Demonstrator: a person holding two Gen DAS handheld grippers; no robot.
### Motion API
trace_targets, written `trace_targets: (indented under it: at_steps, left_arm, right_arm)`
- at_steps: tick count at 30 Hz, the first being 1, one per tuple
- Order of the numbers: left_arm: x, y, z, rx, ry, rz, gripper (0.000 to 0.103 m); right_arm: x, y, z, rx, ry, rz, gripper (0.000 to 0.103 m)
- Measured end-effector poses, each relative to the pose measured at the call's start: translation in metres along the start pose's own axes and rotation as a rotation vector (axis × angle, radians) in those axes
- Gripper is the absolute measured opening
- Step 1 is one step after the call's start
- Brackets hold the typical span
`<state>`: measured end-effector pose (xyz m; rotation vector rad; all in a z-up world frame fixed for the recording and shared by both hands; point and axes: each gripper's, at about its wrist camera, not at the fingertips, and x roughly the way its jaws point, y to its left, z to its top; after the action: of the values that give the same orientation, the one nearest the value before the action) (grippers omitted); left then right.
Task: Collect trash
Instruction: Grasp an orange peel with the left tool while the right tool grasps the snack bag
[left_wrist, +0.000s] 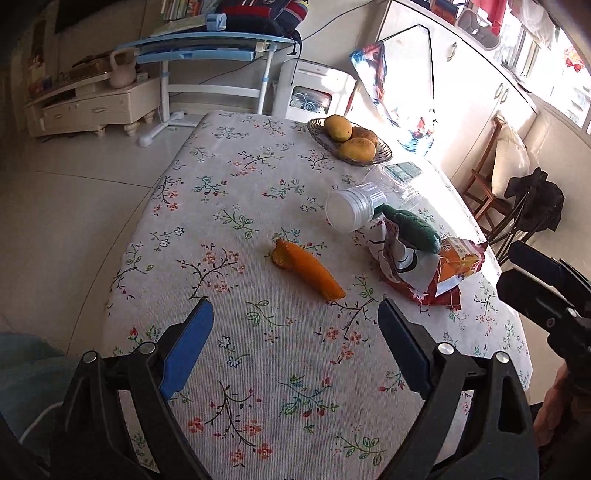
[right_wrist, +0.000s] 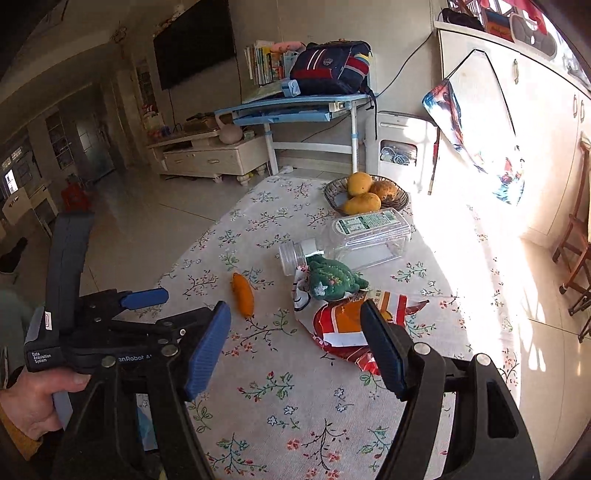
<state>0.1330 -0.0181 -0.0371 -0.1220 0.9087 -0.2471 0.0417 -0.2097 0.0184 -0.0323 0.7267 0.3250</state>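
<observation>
A: Left gripper (left_wrist: 295, 314), left wrist view: jaws wide apart, blue pads, nothing between them. It hangs over the floral tablecloth (left_wrist: 229, 229) at the bottom of the frame.

B: Right gripper (right_wrist: 295, 343), right wrist view: also spread, empty. Its right finger overlaps the red-and-orange snack wrapper (right_wrist: 343, 325) in the picture; contact cannot be confirmed.

A: Trash positions. Orange peel (left_wrist: 310, 273) lies at frame centre in the left view, just above the gap between the jaws, apart from both pads.

B: Same peel sits left of centre in the right view, above the left finger.

A: Wrapper is right of the peel, crumpled flat, with a green plush toy (left_wrist: 413, 229) resting on its upper end.

B: Clear plastic bottle (right_wrist: 354, 240) lies on its side above the toy, white-capped neck pointing left, touching or nearly touching the toy.

A: Non-trash: wicker basket (left_wrist: 317, 131) with mangoes (left_wrist: 338, 127), upper right of centre, well apart from the peel.

B: A hand (right_wrist: 33, 398) at lower left of the right view grips the left tool's handle.
</observation>
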Motion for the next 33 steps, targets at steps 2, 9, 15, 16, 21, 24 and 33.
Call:
trace_targets:
  at_steps: [2, 9, 15, 16, 21, 24, 33]
  left_arm:
    - [0.011, -0.005, 0.008, 0.015, 0.005, 0.009, 0.087]
    - [0.042, -0.004, 0.026, 0.02, 0.036, 0.033, 0.087]
    - [0.06, -0.011, 0.026, 0.067, 0.066, 0.04, 0.078]
    - [0.063, -0.011, 0.025, 0.069, 0.073, 0.038, 0.071]
    - [0.06, -0.012, 0.019, 0.115, 0.057, 0.034, 0.036]
    - [0.054, -0.01, 0.012, 0.128, 0.068, 0.013, 0.021]
    - [0.016, -0.003, -0.023, 0.135, 0.058, -0.073, 0.014]
  right_arm:
    - [0.018, -0.004, 0.003, -0.034, 0.037, -0.02, 0.07]
    - [0.069, -0.023, -0.002, -0.094, 0.19, -0.049, 0.07]
    - [0.071, -0.018, -0.011, -0.114, 0.252, 0.014, 0.051]
    - [0.068, -0.019, -0.011, -0.098, 0.25, 0.032, 0.048]
    - [0.055, -0.031, -0.009, 0.063, 0.231, 0.164, 0.041]
    - [0.046, -0.034, -0.014, 0.146, 0.219, 0.236, 0.039]
    - [0.009, -0.031, -0.029, 0.265, 0.13, 0.332, 0.023]
